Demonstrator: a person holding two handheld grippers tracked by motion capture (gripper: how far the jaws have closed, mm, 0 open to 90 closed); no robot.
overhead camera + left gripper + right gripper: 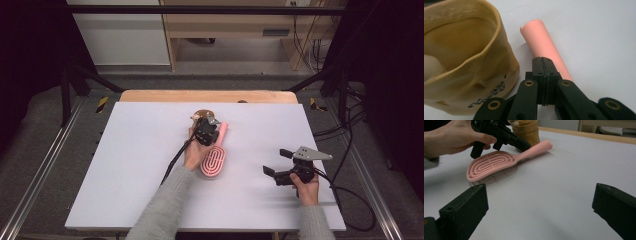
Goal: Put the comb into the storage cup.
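A pink hairbrush (214, 161) lies bristles down on the white tabletop (135, 170), its handle (543, 41) pointing to the far side. Next to the handle's end stands a tan soft pot (461, 55) with something pale inside; it is also in the high view (202, 115). My left gripper (543, 60) is shut, its jaws pressed together with nothing between them, tips just over the handle beside the pot. From the right gripper view the left gripper (526, 145) hovers above the brush (490, 165). My right gripper (277, 162) stands open and empty at the right front.
A wooden table edge (207, 96) shows beyond the white top. Black cables (352, 200) trail from the right gripper off the table's right side. Metal frame rails (35, 175) run along both sides, and shelving (230, 30) stands behind.
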